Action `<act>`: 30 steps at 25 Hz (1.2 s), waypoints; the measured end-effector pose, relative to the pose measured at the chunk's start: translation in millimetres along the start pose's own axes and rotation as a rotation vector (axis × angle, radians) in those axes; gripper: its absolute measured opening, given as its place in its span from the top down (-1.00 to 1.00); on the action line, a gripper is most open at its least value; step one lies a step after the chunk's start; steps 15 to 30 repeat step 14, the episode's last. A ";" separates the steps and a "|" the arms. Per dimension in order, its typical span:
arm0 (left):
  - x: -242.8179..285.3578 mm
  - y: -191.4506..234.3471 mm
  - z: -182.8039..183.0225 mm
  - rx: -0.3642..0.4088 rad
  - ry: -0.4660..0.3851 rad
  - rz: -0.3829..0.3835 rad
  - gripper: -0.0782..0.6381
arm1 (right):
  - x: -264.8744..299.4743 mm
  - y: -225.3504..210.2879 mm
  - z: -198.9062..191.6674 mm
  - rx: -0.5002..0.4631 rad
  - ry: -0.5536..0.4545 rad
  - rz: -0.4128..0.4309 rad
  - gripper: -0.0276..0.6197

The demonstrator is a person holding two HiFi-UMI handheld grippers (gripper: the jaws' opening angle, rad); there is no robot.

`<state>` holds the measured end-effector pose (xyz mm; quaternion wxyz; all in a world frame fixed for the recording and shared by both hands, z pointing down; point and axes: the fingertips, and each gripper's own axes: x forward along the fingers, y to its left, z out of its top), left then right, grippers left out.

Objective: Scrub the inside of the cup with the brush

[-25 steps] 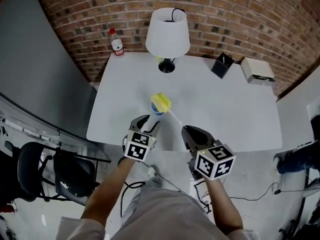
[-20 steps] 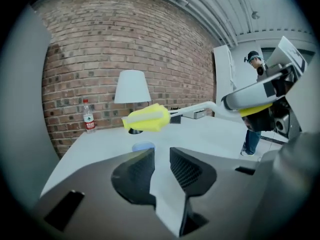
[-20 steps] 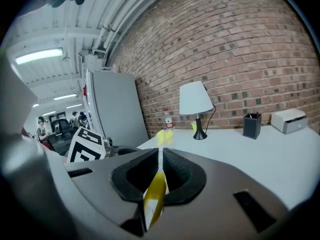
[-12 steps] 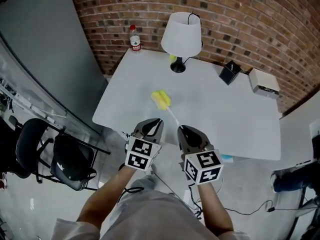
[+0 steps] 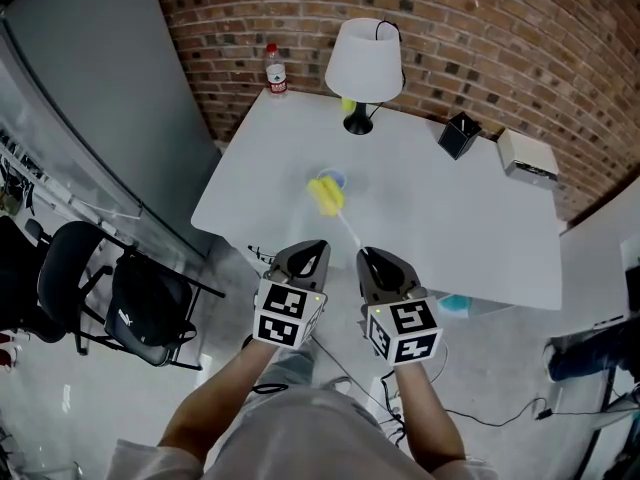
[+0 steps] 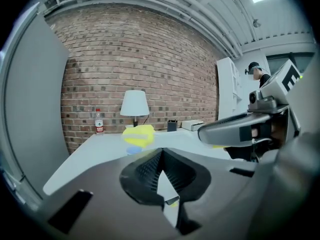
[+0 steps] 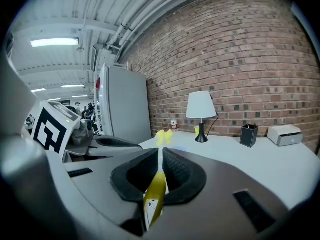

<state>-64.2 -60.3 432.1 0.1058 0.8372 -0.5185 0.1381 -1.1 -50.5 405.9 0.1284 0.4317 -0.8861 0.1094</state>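
Head view: right gripper (image 5: 372, 260) clamps the brush (image 5: 326, 196) by its thin handle end, soft yellow head at the small blue cup (image 5: 335, 178) on the table (image 5: 450, 228). Left gripper (image 5: 312, 248), just closed, holds nothing. The light cup probably tips easily; steady its wall.

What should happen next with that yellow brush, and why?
Probably lower the right gripper slightly so the yellow-headed brush sinks into the small blue cup. Its head seems to sit at the rim, not deep inside, while the fingers clamp its handle.
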 end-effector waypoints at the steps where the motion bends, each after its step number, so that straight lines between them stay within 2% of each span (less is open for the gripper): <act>1: -1.7 -2.5 0.1 -0.001 0.000 0.000 0.76 | -2.6 0.3 -0.2 -0.003 -0.001 -0.001 0.84; 14: -13.1 -25.0 3.6 -0.005 -0.011 0.000 0.76 | -26.4 -2.6 -0.1 -0.033 -0.011 -0.007 0.83; 30: -13.1 -25.0 3.6 -0.005 -0.011 0.000 0.76 | -26.4 -2.6 -0.1 -0.033 -0.011 -0.007 0.83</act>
